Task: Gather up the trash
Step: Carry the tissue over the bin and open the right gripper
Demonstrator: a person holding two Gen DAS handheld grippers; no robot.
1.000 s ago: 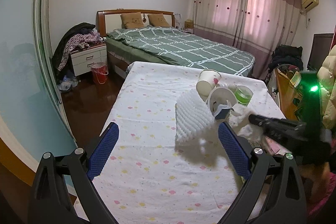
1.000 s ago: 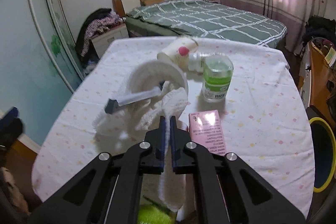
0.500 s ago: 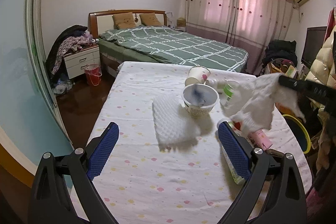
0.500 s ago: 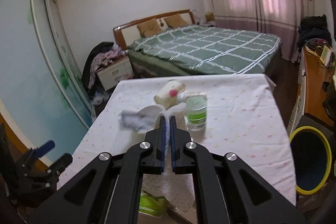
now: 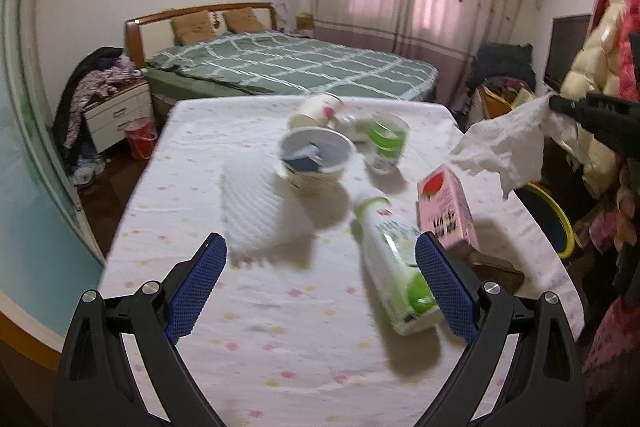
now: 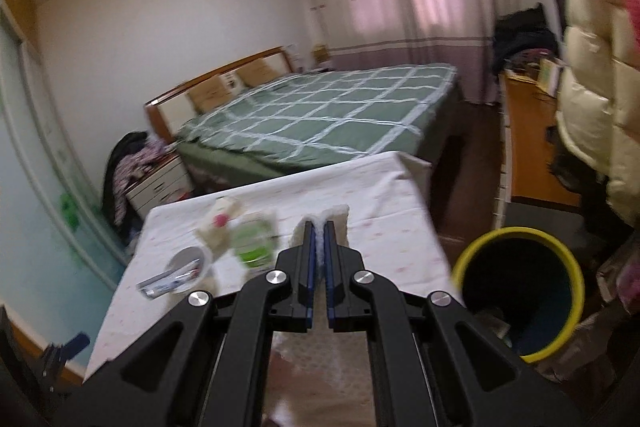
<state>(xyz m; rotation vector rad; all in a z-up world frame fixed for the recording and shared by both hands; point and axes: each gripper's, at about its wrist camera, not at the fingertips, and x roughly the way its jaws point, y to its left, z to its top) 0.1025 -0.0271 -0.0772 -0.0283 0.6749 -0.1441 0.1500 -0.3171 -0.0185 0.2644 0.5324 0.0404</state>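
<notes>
— Two grippers are working over the table (image 5: 256, 311). What is the right gripper (image 6: 319, 227) doing?

— Its blue pads are pressing together on a crumpled white tissue (image 5: 508, 151), which is hanging in the air off the table's right edge, clear of the cloth. In its own camera the tissue is poking out past the fingertips.

— And the bin?

— Sitting on the floor just beside the table, a dark trash bin (image 6: 520, 291) with a yellow rim, below and to the right of that gripper.

— The left gripper (image 5: 320, 279)?

— Hovering with its jaws wide apart, gripping nothing. A green-and-white bottle (image 5: 394, 267) is lying on its side by the right pad, and a pink carton (image 5: 446, 211) is lying just beyond it.

— What else is waiting on the cloth?

— A white foam sheet (image 5: 256, 211), a paper bowl (image 5: 316, 163) with a wrapper inside, a tipped cup (image 5: 316, 111), and a green-labelled cup (image 5: 386, 145) standing behind the bowl.
</notes>
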